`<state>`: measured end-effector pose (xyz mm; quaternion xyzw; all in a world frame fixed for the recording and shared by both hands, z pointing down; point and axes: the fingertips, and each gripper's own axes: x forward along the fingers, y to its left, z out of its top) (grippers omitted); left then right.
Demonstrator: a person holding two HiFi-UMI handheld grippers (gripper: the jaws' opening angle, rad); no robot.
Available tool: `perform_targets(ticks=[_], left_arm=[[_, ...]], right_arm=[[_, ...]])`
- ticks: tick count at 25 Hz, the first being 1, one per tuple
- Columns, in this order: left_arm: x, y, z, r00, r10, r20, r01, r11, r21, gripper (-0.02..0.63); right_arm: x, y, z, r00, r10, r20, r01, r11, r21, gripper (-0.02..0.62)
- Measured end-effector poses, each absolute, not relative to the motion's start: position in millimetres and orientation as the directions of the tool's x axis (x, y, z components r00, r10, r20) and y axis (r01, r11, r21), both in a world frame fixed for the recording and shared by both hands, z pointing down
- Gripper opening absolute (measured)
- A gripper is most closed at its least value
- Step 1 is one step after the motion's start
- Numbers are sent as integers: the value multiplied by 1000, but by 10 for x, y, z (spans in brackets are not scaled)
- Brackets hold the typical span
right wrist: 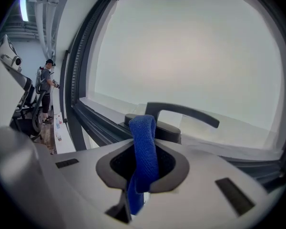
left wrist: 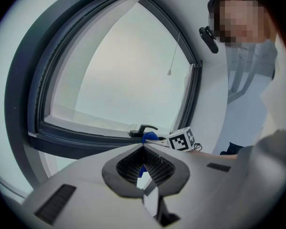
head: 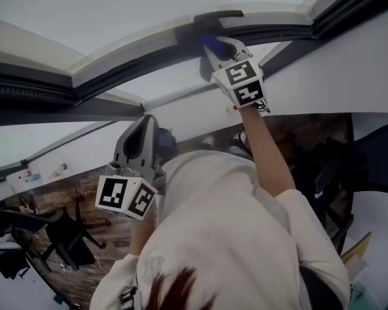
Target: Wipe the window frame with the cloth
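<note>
Your right gripper (head: 215,47) is pinching the blue cloth (right wrist: 144,147), fingers clamped on it; the cloth is standing up just before the window handle (right wrist: 181,112); the window frame (right wrist: 93,120) rail is running crosswise just beyond it; your left gripper (head: 141,134) is hanging lower, fingers together on nothing; the right is nearer.

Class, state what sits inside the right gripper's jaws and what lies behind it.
A blue cloth, clamped by the right gripper. Behind it, the dark window handle; the cloth covers part of its base.

Black chairs (head: 73,240) on wooden floor (head: 57,199)
</note>
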<state>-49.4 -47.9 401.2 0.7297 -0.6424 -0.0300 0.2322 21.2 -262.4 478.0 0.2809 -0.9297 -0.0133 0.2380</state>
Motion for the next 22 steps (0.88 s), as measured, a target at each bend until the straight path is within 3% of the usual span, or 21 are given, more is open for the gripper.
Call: perform_targets(ticks=[17,22], left_arm=[[-462,-514,4059,208,-946,249,-917,-100,386,9],[-249,-560,4080,276,-927,254,-905,-161,395,9]], right_arm=[[300,-2671,4787,-715,-551,431,-521,830,198,51],[482,-2759,4798,-696,-579,426,-563,807,177,51]])
